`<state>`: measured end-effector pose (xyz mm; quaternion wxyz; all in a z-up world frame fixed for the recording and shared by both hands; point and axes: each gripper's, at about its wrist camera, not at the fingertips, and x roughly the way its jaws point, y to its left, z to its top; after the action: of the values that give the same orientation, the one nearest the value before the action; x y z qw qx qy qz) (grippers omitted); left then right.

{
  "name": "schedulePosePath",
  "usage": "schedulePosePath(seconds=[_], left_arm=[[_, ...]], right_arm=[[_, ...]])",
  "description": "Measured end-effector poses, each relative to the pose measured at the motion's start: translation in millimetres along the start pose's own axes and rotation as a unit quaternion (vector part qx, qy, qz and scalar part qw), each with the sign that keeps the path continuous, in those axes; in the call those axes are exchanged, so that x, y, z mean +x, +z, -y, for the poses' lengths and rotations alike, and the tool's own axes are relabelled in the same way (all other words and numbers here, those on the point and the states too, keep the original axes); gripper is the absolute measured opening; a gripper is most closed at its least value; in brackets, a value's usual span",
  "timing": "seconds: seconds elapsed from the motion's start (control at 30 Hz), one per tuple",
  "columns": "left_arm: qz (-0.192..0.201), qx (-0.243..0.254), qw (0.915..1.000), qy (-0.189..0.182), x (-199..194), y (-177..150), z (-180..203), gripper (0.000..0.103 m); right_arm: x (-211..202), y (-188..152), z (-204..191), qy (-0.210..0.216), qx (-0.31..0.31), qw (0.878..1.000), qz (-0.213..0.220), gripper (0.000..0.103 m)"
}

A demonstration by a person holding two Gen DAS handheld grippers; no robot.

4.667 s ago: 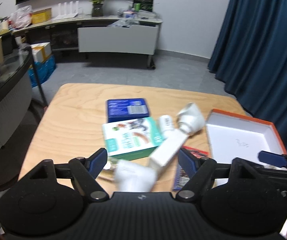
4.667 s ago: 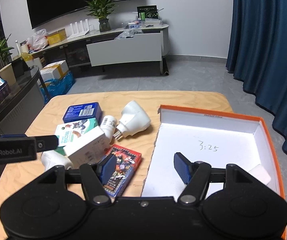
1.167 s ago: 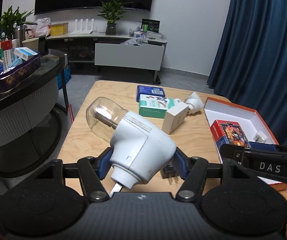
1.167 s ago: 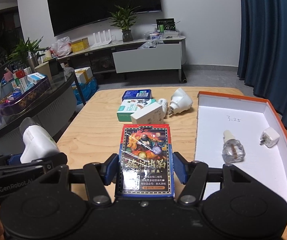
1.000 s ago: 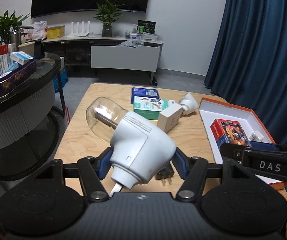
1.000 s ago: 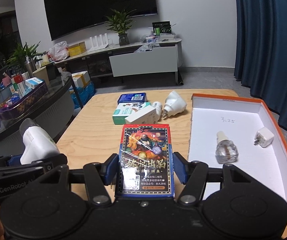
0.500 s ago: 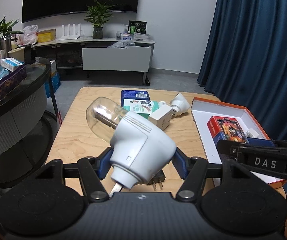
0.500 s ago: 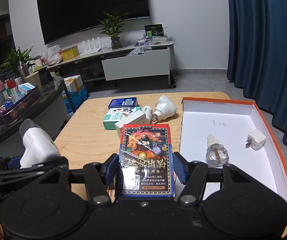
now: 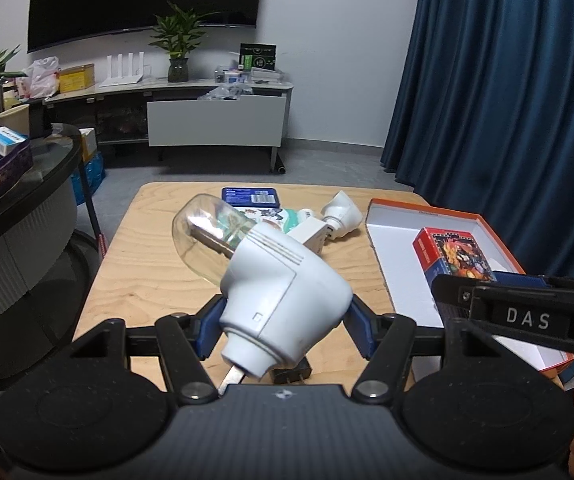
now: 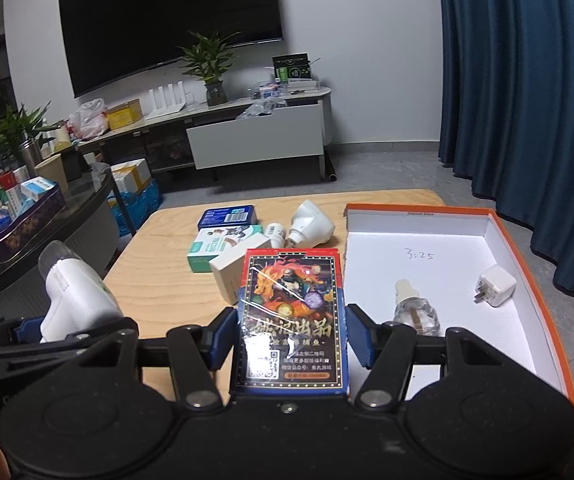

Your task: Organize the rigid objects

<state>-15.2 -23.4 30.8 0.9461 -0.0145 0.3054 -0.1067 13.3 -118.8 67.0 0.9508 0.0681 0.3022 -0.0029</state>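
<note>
My left gripper (image 9: 283, 330) is shut on a white plug-in device with a clear bottle (image 9: 279, 284), held above the near part of the wooden table (image 9: 143, 272). My right gripper (image 10: 291, 338) is shut on a red and blue card box (image 10: 293, 320), held up at the left edge of the orange-rimmed white box (image 10: 515, 248). The card box also shows in the left wrist view (image 9: 453, 254), and the white device in the right wrist view (image 10: 75, 292). Inside the white box lie a small clear bottle (image 10: 413, 308) and a white charger (image 10: 495, 284).
On the table's far side lie a blue tin (image 10: 227, 216), a green and white box (image 10: 223, 246), a plain white box (image 10: 231, 272), a white plug-in device (image 10: 311, 226) and a small white cylinder (image 10: 275, 234). A black plug (image 9: 291, 372) lies under my left gripper. A dark glass side table (image 9: 27, 184) stands to the left.
Both grippers have drawn slightly back and up with their objects still held; the table and white box look a little farther away. Nothing on the table has moved.
</note>
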Motion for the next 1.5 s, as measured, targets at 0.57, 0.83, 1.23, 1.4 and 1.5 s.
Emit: schedulePosePath(seconds=[0.57,0.83,1.23,1.4,1.5], left_arm=[[0.004,0.008,0.9997,-0.025,11,9,17,0.064],[-0.002,0.011,0.9993,-0.036,18,11,31,0.064],[-0.012,0.029,0.9978,-0.059,26,11,60,0.064],[-0.013,0.037,0.997,-0.066,29,13,69,0.064],[-0.013,0.042,0.9966,-0.07,29,12,72,0.064]], right_arm=[[0,6,17,-0.026,0.016,1.0,0.006,0.071],[-1,7,39,-0.04,0.03,0.999,0.01,0.071],[-10,3,78,-0.069,0.055,0.996,0.018,0.071],[-14,2,88,-0.076,0.063,0.995,0.021,0.071],[-17,2,93,-0.079,0.069,0.994,0.023,0.071]])
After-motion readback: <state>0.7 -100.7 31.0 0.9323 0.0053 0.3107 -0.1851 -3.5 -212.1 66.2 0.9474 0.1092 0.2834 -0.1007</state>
